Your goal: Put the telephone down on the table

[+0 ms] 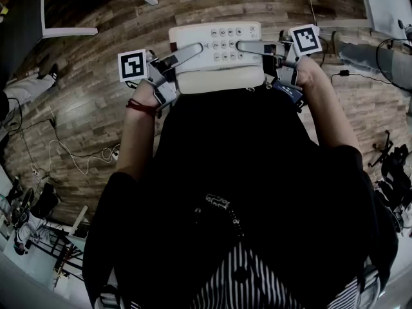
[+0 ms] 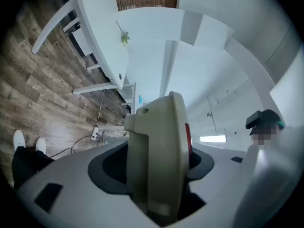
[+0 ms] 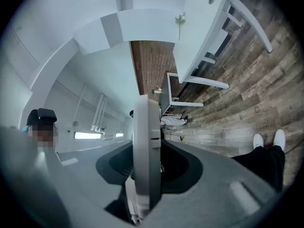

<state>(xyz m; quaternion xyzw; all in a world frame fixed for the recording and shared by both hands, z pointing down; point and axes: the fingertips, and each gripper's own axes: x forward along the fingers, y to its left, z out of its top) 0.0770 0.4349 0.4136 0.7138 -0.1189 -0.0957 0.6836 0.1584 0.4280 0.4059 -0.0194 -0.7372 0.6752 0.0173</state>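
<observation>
Holding the telephone point(image 1: 215, 55) crosswise, left gripper point(image 1: 185, 54) and right gripper point(image 1: 244, 46) jaws clamping opposite ends, table point(image 2: 102, 27) lying ahead.

A lab-like workroom: wood-plank floor point(image 1: 77, 108) strewn with cables point(image 1: 71, 163) and a power strip point(image 1: 114, 152), a white desk point(image 2: 102, 37), a black stand point(image 1: 385, 148), strip lights point(image 3: 88, 135).

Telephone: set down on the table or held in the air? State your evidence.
Held in the air: the left gripper and right gripper clamp the telephone's ends above the wood floor; the table stands apart.
</observation>
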